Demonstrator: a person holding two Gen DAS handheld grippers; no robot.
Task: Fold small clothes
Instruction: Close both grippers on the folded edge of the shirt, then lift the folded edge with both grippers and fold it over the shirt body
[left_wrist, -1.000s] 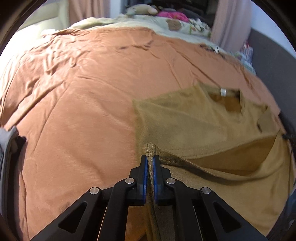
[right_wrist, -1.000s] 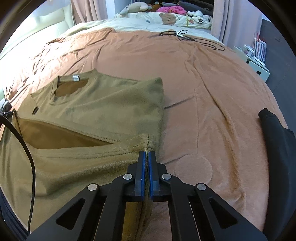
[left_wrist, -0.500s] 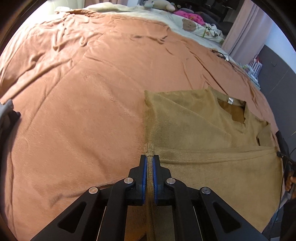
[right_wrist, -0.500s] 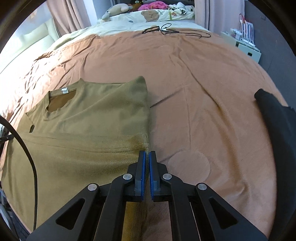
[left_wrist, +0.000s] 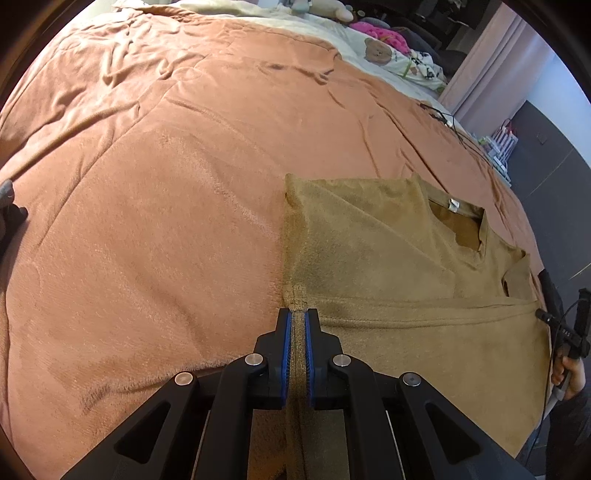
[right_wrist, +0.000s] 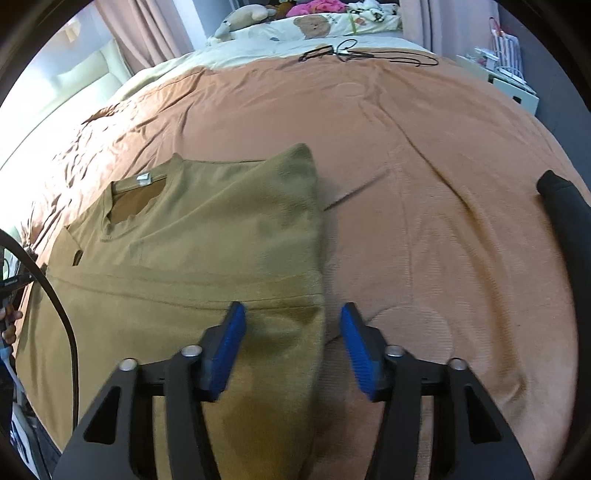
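Observation:
An olive-brown t-shirt (left_wrist: 388, 258) lies on the orange bedspread (left_wrist: 166, 184), its lower part folded up over the chest so the hem runs across below the neckline. My left gripper (left_wrist: 298, 325) is shut on the shirt's left hem corner, with fabric pinched between its blue pads. In the right wrist view the same t-shirt (right_wrist: 207, 236) fills the left half. My right gripper (right_wrist: 291, 325) is opening above the shirt's right edge. The cloth lies flat under it and its pads (right_wrist: 231, 336) do not touch it.
A dark garment (right_wrist: 565, 221) lies at the bed's right edge. Black cables (right_wrist: 362, 55) and printed pillows (right_wrist: 317, 26) are at the far end of the bed. A black cord (right_wrist: 55, 314) crosses the lower left, near a person's hand (left_wrist: 570, 376) at the shirt's far side.
The lifted hem has been laid down flat across the shirt, closing the gap under the fold. My right gripper has let go of its corner and spread its jaws. The left still pinches its corner.

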